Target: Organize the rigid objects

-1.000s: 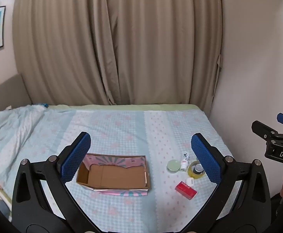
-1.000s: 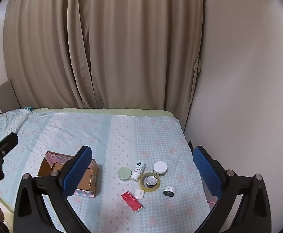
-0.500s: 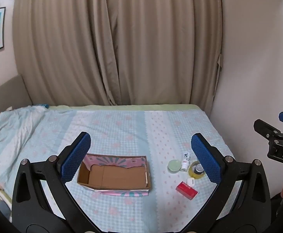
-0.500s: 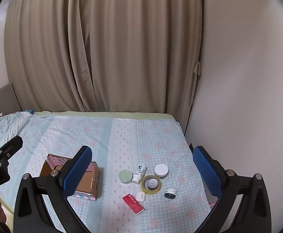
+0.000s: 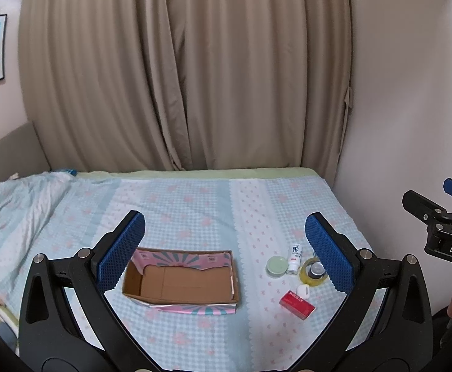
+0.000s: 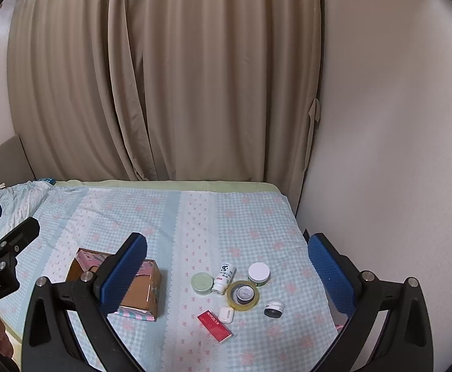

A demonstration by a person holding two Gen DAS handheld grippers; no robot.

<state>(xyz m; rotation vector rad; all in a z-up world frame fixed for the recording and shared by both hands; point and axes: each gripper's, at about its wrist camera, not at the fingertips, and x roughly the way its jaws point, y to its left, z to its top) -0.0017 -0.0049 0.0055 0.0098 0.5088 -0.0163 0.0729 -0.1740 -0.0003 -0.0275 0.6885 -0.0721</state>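
Both grippers, L (image 5: 225, 248) & R (image 6: 227, 266), wide open w/ nothing held, above bed (image 6: 170, 217); cardboard box (image 5: 182, 282) holds nothing.

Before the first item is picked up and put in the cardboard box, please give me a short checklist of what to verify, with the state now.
1. Left gripper open, holding nothing: ok.
2. Right gripper open, holding nothing: ok.
3. Cardboard box open on top, floor bare where it shows: ok.
4. Items apart from the box: ok. The red box and white earbud case lie nearest.
5. Room around each item for the fingers: not ok. The small tin sits inside the tape roll, and the white bottle lies against the green jar.
6. Bed sheet firm under the items: cannot tell.
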